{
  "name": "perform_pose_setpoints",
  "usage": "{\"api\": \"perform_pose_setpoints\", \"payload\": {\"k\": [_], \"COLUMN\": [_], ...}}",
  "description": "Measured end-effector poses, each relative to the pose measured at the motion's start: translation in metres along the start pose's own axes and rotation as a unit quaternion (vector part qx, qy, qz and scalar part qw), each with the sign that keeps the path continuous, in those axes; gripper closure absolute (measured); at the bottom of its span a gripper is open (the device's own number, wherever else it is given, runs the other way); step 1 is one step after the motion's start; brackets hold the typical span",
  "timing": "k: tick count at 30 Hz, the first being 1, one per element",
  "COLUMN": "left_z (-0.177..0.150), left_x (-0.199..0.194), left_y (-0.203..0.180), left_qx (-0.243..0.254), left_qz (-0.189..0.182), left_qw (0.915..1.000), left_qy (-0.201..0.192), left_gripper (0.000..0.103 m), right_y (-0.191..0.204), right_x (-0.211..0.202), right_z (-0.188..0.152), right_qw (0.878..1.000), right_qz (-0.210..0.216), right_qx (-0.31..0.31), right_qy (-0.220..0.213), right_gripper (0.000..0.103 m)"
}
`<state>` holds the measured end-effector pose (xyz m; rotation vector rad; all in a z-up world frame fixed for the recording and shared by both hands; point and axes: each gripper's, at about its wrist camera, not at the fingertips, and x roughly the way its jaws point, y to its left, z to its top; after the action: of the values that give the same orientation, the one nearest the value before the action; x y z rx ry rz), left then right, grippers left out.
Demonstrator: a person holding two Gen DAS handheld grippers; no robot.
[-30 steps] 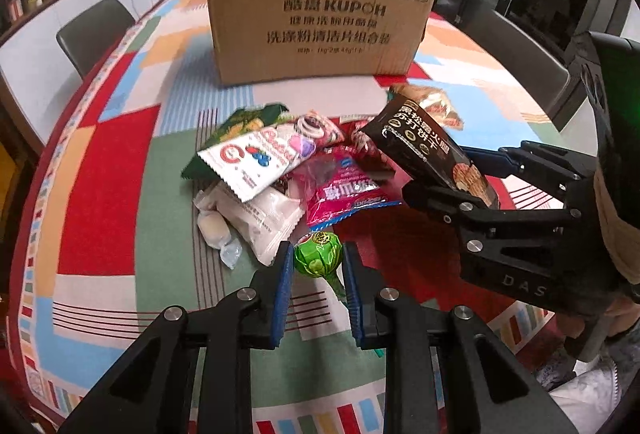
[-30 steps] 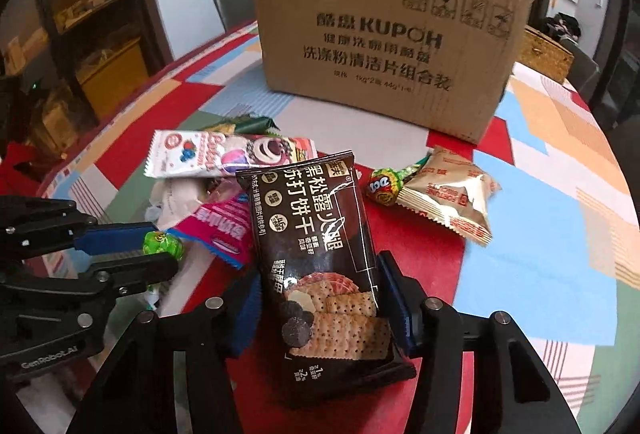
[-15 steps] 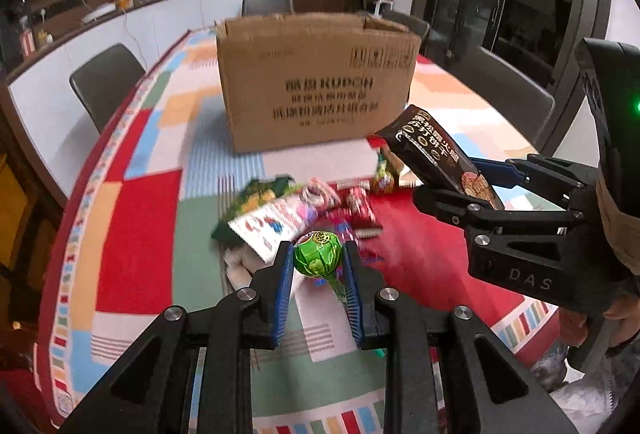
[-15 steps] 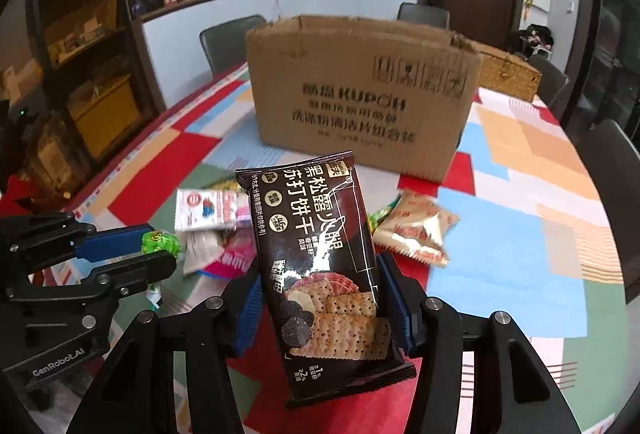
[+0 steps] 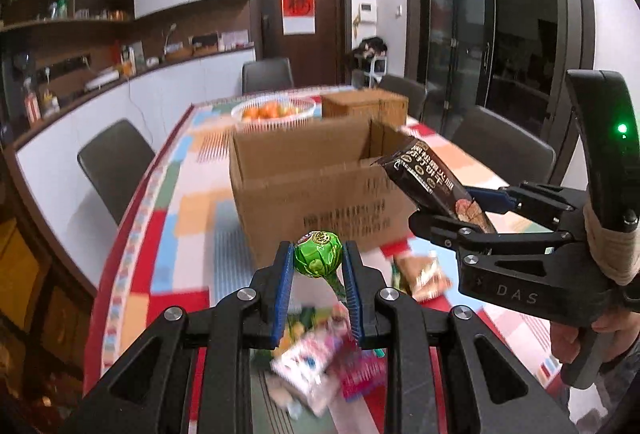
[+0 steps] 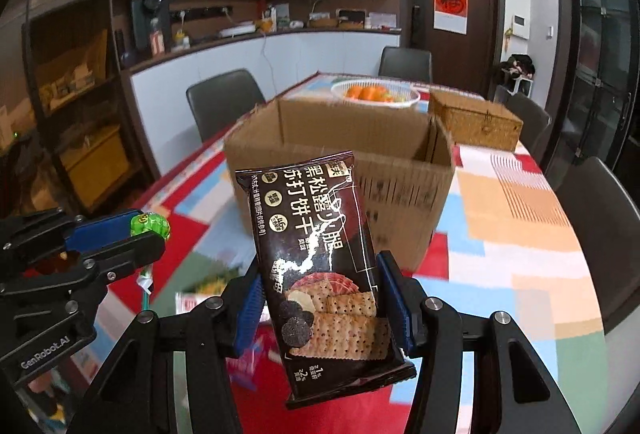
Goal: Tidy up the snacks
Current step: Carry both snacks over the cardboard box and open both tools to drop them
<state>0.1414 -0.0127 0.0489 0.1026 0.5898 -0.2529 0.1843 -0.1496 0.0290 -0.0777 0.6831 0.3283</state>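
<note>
My left gripper [image 5: 318,266] is shut on a green lollipop [image 5: 318,254], held high above the table; it also shows in the right wrist view [image 6: 150,225]. My right gripper [image 6: 322,294] is shut on a dark cracker packet [image 6: 320,254], also seen in the left wrist view [image 5: 434,182]. An open cardboard box [image 5: 320,194] stands ahead of both grippers, its top open [image 6: 352,138]. Both items are raised to about the level of the box's rim, short of it. Several loose snack packets [image 5: 316,358] lie on the table below.
A tan packet [image 5: 422,274] lies by the box's right front corner. Behind the box are a white bowl of oranges [image 6: 376,94] and a wicker box [image 6: 474,118]. Dark chairs [image 5: 114,162] surround the table with its colourful cloth [image 6: 520,234].
Both grippers have risen well above the table with their items and tilted up toward the box; the box's open top has come into view and the snack pile has dropped below.
</note>
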Motion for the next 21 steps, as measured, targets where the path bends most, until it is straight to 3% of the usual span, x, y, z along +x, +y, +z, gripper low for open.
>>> {"api": "perform_pose_setpoints", "payload": {"k": [9,21], "left_z": [0.062,0.118], "left_x": [0.029,0.110], "left_y": [0.014,0.048], "left_qx": [0.018,-0.032], "left_qz": [0.004,-0.021], "left_qw": [0.9992,0.9989], "left_qy": [-0.035,0.028], "left_gripper": [0.078,0.078], "right_y": [-0.027,-0.052], "right_x": [0.021,0.072], "right_z": [0.059,0.127], "right_qw": [0.999,0.999], "right_qz": [0.002,-0.009], "right_qx": [0.039,0.046], "right_qy": [-0.026,0.005], "right_gripper": [0.049,0.049]}}
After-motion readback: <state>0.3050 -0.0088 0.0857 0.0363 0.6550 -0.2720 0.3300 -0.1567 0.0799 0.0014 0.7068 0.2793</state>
